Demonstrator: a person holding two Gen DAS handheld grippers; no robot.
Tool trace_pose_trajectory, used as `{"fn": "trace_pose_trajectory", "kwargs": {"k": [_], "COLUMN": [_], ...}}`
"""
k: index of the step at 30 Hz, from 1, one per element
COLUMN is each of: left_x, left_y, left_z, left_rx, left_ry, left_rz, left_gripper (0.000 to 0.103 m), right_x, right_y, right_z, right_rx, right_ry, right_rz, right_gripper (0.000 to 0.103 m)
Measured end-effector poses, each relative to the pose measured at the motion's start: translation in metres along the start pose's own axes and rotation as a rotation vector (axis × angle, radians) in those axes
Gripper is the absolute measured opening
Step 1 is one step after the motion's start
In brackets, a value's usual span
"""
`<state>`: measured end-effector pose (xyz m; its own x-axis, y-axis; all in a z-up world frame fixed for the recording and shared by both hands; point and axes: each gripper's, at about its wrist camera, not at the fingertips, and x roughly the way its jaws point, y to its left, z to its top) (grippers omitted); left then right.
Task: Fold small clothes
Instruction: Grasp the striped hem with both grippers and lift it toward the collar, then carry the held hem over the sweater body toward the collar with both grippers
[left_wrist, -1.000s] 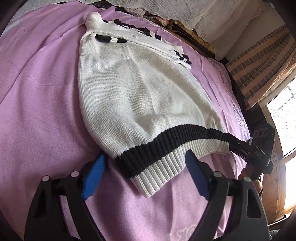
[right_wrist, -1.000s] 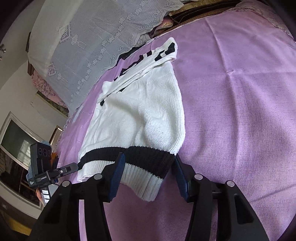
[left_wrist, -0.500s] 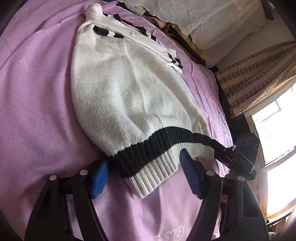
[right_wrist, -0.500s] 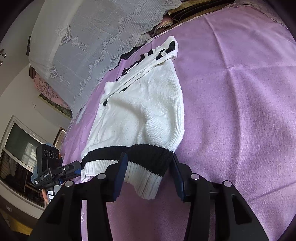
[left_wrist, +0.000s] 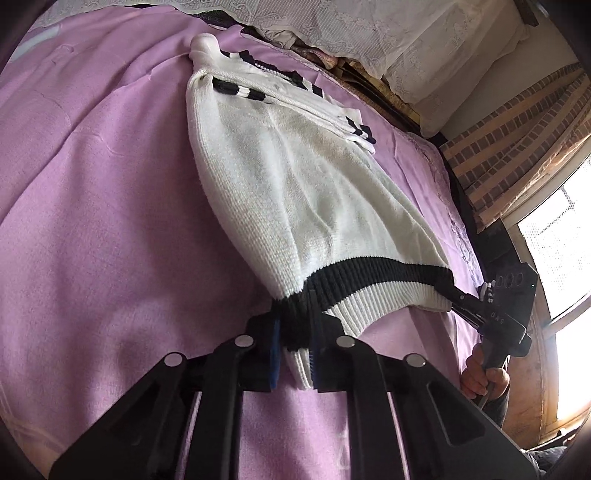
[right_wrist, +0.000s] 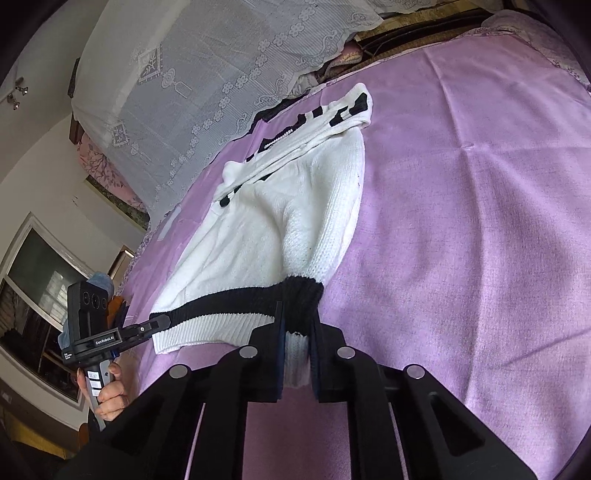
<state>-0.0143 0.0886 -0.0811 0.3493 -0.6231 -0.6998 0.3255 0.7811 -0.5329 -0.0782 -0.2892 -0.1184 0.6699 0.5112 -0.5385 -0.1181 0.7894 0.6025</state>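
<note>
A small white knit sweater (left_wrist: 295, 192) with a black band at its hem lies on the purple bedspread (left_wrist: 92, 221); it also shows in the right wrist view (right_wrist: 280, 229). Its sleeves with black stripes are folded across the far end. My left gripper (left_wrist: 293, 332) is shut on the hem's left corner. My right gripper (right_wrist: 297, 332) is shut on the hem's right corner. The hem (left_wrist: 376, 280) is lifted off the bed and stretched between them. Each gripper shows in the other's view, the right one (left_wrist: 448, 293) and the left one (right_wrist: 162, 323).
White lace-covered pillows (right_wrist: 221, 74) line the head of the bed. A striped curtain (left_wrist: 517, 140) and a bright window (left_wrist: 561, 251) stand at the right in the left wrist view. A framed window (right_wrist: 33, 295) is at the left in the right wrist view.
Both grippers have closed on the hem's corners; before, the jaws stood open around them. The hem has risen off the bed and pulled taut.
</note>
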Motion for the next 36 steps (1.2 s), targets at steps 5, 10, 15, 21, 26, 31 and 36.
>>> {"fn": "trace_pose_trajectory", "kwargs": {"k": [5,10,15,21,26,31,36], "left_x": [0.007,0.012,0.022,0.016,0.019,0.022,0.021], "left_y": [0.018,0.018,-0.014,0.000,0.014,0.017,0.006], "left_z": [-0.003,0.002,0.003,0.007,0.008,0.008,0.006], "left_rx": [-0.071,-0.090,0.044,0.038,-0.010,-0.043,0.020], "left_ry": [0.043,0.063,0.062,0.064,0.087,0.097,0.086], "left_rz": [-0.050,-0.080,-0.002,0.000,-0.069,-0.095,-0.044], "left_gripper": [0.011,0.027,0.049,0.015,0.015,0.019,0.017], "right_x": [0.009,0.011,0.012,0.005,0.014,0.015,0.013], "right_y": [-0.009,-0.006,-0.002,-0.004,-0.015,-0.020,-0.013], "right_z": [-0.004,-0.002,-0.004,-0.003,-0.001,0.000,-0.001], "right_rx": [0.032,0.050,0.019,0.015,0.078,0.125,0.098], "right_ry": [0.070,0.088,0.078,0.050,0.108,0.104,0.074], "right_rz": [-0.001,0.042,0.006,0.014,0.059,0.091,0.059], "right_gripper": [0.013,0.031,0.025,0.012,0.016,0.018,0.011]}}
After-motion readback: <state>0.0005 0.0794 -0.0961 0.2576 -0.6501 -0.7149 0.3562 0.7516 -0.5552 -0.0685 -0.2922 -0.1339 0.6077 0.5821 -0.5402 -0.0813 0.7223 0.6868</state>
